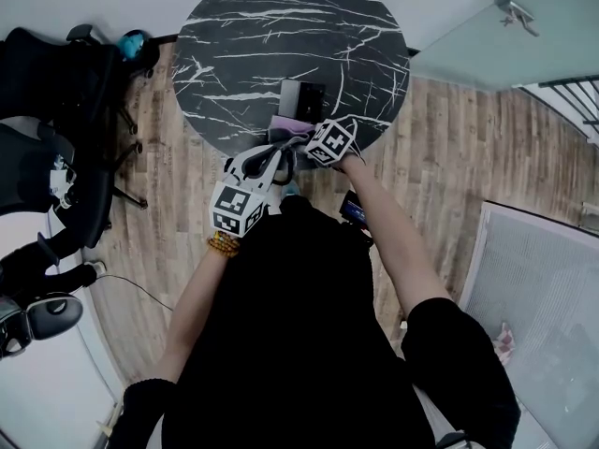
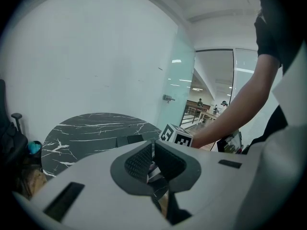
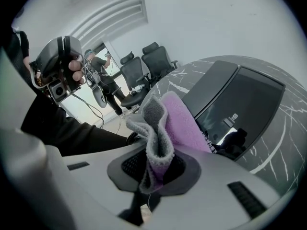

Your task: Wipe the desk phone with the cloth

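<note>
A black desk phone [image 1: 302,100] sits near the front edge of the round black marble table [image 1: 243,36]. My right gripper [image 1: 309,140] hovers just in front of the phone, shut on a grey and purple cloth [image 3: 165,123]. The cloth bunches up out of the jaws and lies against the phone [image 3: 235,99]. My left gripper [image 1: 279,160] hangs at the table's near edge, left of the right one, jaws shut with nothing in them. In the left gripper view the left gripper [image 2: 153,158] points at the table [image 2: 91,128], with the right gripper's marker cube [image 2: 176,137] just beyond.
Black office chairs [image 1: 56,92] stand left of the table on the wood floor. A glass door [image 1: 505,26] is at the back right. More chairs [image 3: 144,66] and a distant person [image 3: 103,75] show in the right gripper view.
</note>
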Available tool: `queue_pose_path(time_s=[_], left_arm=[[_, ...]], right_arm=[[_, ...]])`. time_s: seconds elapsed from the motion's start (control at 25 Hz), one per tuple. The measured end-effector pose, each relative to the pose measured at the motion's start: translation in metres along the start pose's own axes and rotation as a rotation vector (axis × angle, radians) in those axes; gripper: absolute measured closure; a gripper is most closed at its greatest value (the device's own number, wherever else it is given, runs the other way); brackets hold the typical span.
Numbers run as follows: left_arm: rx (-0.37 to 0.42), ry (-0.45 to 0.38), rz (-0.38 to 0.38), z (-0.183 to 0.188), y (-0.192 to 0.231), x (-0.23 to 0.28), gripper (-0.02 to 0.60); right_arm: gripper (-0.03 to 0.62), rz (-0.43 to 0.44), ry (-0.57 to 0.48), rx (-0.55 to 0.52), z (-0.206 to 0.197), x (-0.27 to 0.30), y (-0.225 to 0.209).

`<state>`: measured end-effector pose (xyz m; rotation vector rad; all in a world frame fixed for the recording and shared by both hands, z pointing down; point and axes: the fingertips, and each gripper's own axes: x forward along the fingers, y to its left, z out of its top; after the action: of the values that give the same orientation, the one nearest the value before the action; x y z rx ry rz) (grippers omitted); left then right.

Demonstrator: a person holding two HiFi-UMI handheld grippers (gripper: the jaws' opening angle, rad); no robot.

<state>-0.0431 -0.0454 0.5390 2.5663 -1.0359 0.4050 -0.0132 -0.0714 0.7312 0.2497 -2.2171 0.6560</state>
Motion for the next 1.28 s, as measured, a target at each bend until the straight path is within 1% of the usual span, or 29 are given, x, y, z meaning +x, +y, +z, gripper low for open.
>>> queue_pose_path(time_s=[0.12, 0.28, 0.36, 0.52, 0.64, 0.84, 0.92, 0.96, 1.04, 1.12, 1.28], left_arm=[[-0.004, 0.000, 0.000, 0.000, 0.000, -0.001, 0.555], [-0.002, 0.000, 0.002, -0.001, 0.001, -0.002, 0.555], [-0.002, 0.002, 0.003, -0.002, 0.001, -0.003, 0.555], [-0.003, 0.003, 0.006, -0.002, 0.002, -0.004, 0.555], [-0.007, -0.001, 0.011, -0.002, 0.004, -0.005, 0.555], [-0.008, -0.004, 0.010, -0.002, 0.004, -0.005, 0.555], [-0.006, -0.004, 0.008, -0.002, 0.003, -0.005, 0.555], [-0.005, -0.004, 0.007, -0.002, 0.002, -0.004, 0.555], [-0.004, -0.004, 0.006, -0.002, 0.002, -0.005, 0.555], [-0.004, -0.003, 0.006, -0.002, 0.002, -0.005, 0.555], [-0.002, -0.006, 0.009, -0.002, 0.002, -0.006, 0.555]], right_arm=[[0.540, 0.013, 0.018, 0.010, -0.004, 0.002, 0.002], [0.540, 0.009, 0.022, -0.013, -0.005, 0.003, 0.006], [0.540, 0.018, 0.029, -0.007, -0.006, 0.004, 0.007], [0.540, 0.091, 0.081, 0.022, -0.015, 0.007, 0.019], [0.540, 0.145, 0.108, 0.012, -0.018, 0.007, 0.031], [0.539, 0.258, 0.112, -0.006, -0.003, -0.007, 0.044], [0.539, 0.281, 0.092, -0.023, 0.008, -0.019, 0.039], [0.539, 0.278, 0.074, -0.031, 0.015, -0.026, 0.033], [0.539, 0.236, 0.023, -0.039, 0.034, -0.042, 0.015], [0.539, 0.143, -0.037, -0.052, 0.055, -0.058, -0.009], [0.539, -0.159, -0.183, -0.155, 0.098, -0.097, -0.061]])
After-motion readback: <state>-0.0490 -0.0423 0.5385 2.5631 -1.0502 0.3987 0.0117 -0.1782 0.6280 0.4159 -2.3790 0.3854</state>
